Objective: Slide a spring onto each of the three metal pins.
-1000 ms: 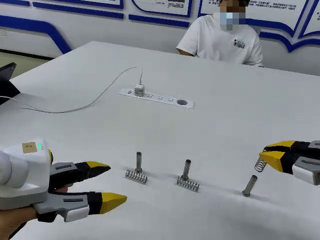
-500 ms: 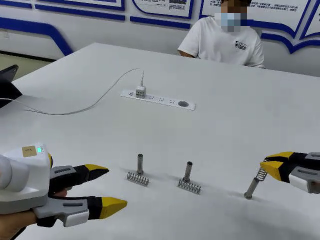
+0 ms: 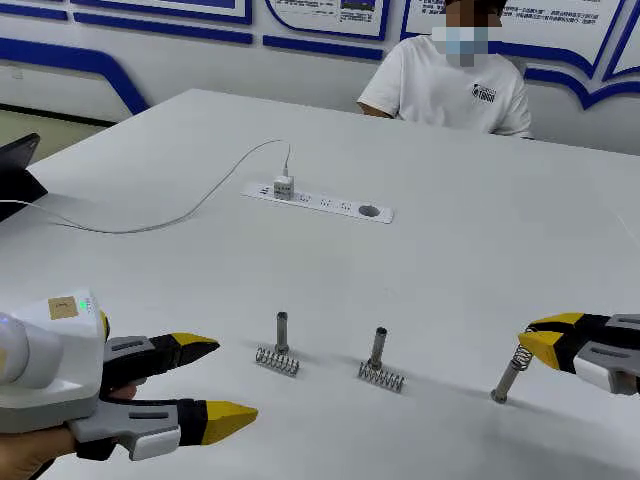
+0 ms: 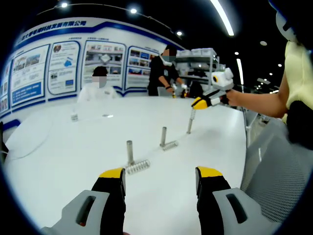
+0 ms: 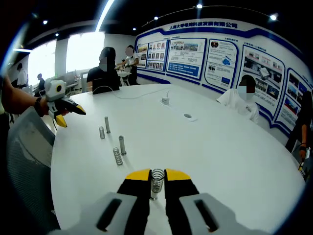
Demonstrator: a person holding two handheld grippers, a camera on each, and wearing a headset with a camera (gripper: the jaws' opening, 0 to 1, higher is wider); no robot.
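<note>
Snugly around spring point(image 5: 156, 179), right fingers point(image 5: 138, 176)

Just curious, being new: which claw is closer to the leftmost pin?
Left. The left claw hangs open just left of the leftmost pin; the right claw is far right, holding a spring at the rightmost pin.

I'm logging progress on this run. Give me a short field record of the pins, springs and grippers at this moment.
left pin: upright, bare; left spring lies at its base
middle pin: upright, bare; middle spring lies at its base
right pin: tilted, held spring at its top
right gripper: shut on held spring
left gripper: open, empty
</note>
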